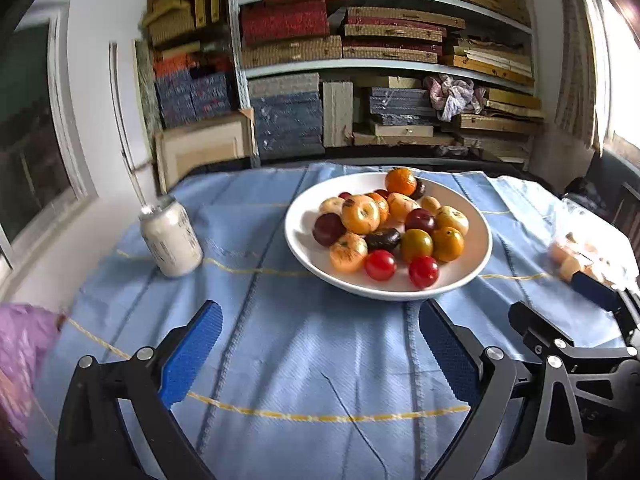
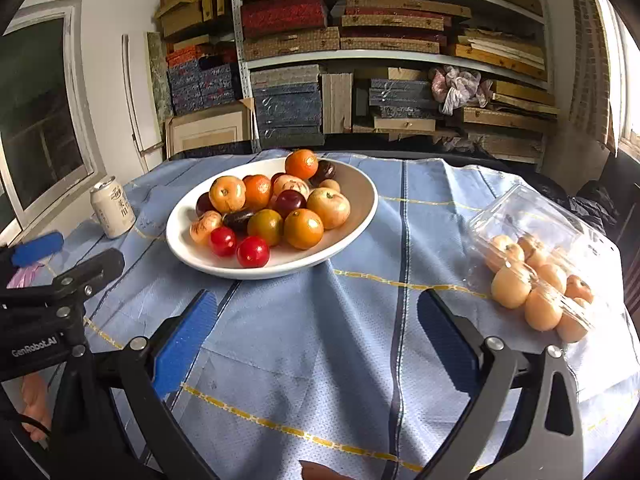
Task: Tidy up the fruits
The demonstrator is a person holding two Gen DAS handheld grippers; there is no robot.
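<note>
A white bowl (image 1: 308, 216) holds a pile of mixed small fruits (image 1: 394, 224): orange, yellow, dark purple and two red ones. It also shows in the right wrist view (image 2: 360, 196) with its fruits (image 2: 276, 208). A clear plastic clamshell box (image 2: 532, 220) with several pale peach fruits (image 2: 536, 288) lies open at the right, blurred in the left wrist view (image 1: 576, 256). My left gripper (image 1: 320, 344) is open and empty, in front of the bowl. My right gripper (image 2: 318, 338) is open and empty, between bowl and box.
A white drink can (image 1: 170, 240) stands left of the bowl, also in the right wrist view (image 2: 112, 208). A blue cloth (image 2: 320, 380) covers the table. A purple bag (image 1: 20, 344) lies at the left edge. Shelves of stacked boxes (image 1: 360, 60) stand behind.
</note>
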